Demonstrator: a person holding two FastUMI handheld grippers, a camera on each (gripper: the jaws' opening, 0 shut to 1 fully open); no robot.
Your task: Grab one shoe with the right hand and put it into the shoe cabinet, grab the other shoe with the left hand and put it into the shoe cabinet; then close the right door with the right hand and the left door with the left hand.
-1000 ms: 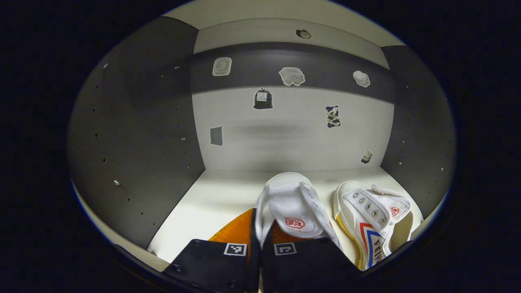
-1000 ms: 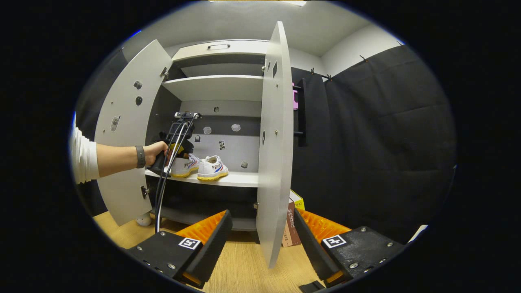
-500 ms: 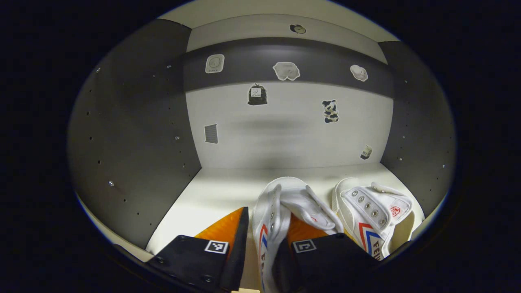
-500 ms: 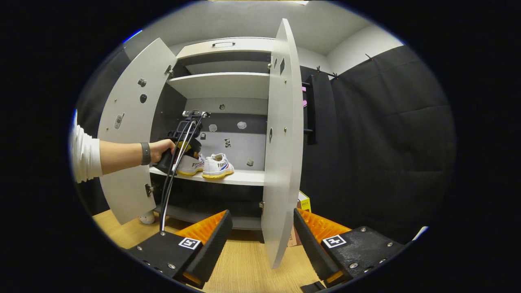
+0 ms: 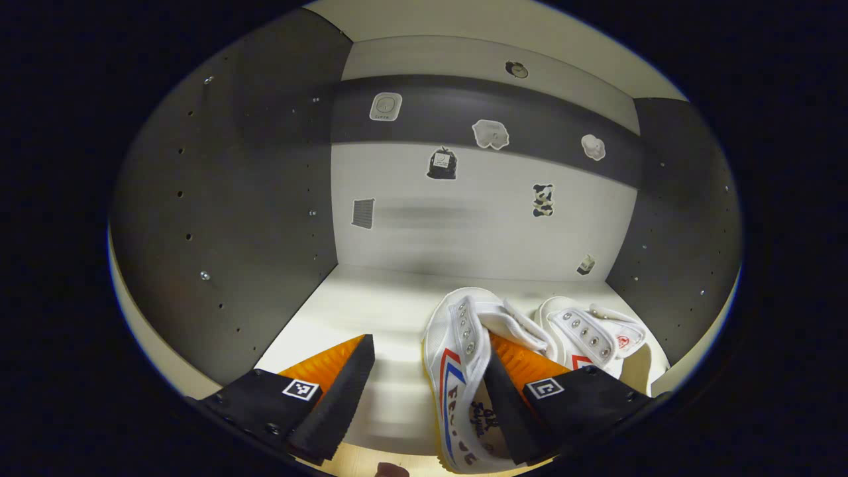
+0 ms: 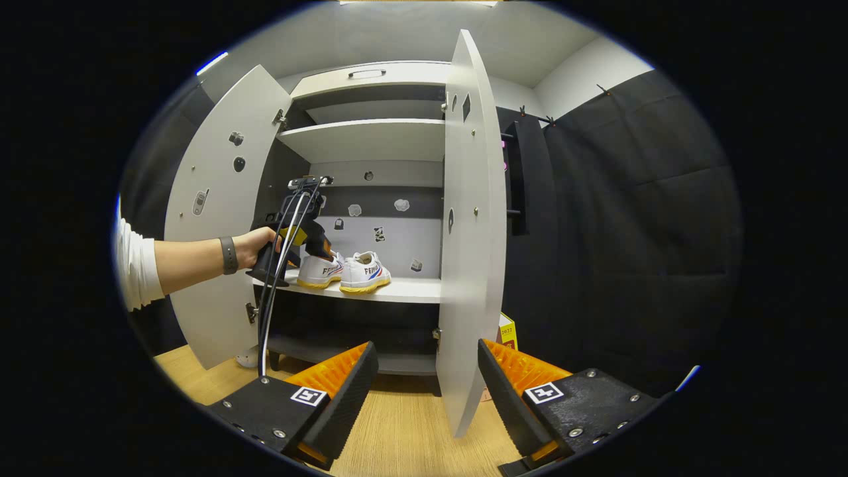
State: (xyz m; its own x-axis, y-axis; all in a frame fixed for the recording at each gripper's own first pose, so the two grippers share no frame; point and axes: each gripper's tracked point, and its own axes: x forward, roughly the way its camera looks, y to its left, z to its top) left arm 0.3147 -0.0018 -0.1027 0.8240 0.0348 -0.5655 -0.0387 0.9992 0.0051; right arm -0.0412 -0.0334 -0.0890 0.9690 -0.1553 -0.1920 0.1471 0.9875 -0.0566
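While left gripper (image 5: 424, 397) gapes by shoes (image 5: 464, 358), right gripper view shows doors (image 6: 470, 225) open

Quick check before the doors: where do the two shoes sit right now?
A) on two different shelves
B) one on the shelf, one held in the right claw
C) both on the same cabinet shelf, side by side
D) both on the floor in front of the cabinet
C: in the right gripper view the left shoe and the right shoe stand side by side on one cabinet shelf, and the right claw is open and holds nothing.

A yellow-topped book (image 6: 507, 329) stands on the wooden floor (image 6: 397, 430) beside black cloth (image 6: 629, 218).
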